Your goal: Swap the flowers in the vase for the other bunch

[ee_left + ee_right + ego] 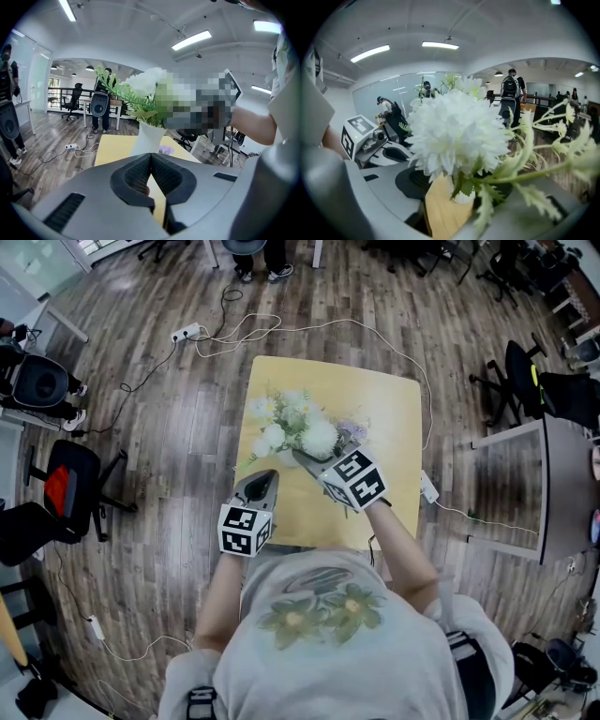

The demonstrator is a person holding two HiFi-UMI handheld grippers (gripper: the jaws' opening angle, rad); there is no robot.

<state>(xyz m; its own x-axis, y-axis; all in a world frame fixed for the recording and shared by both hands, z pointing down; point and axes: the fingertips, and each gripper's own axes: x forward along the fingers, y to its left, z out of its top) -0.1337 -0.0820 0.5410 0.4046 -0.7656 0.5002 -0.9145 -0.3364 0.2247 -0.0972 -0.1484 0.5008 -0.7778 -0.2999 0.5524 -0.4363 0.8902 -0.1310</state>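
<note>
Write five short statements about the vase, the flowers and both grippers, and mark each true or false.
1. The left gripper has its jaws together with nothing between them. True.
2. The white vase lies on its side. False: it stands upright on the yellow table.
3. White flowers are in the vase. True.
4. The right gripper is shut. False: its jaws stand apart, with the white flowers and the vase's rim right in front of them.
5. The purple bunch is in the vase. False: it lies on the table beside the vase.
</note>
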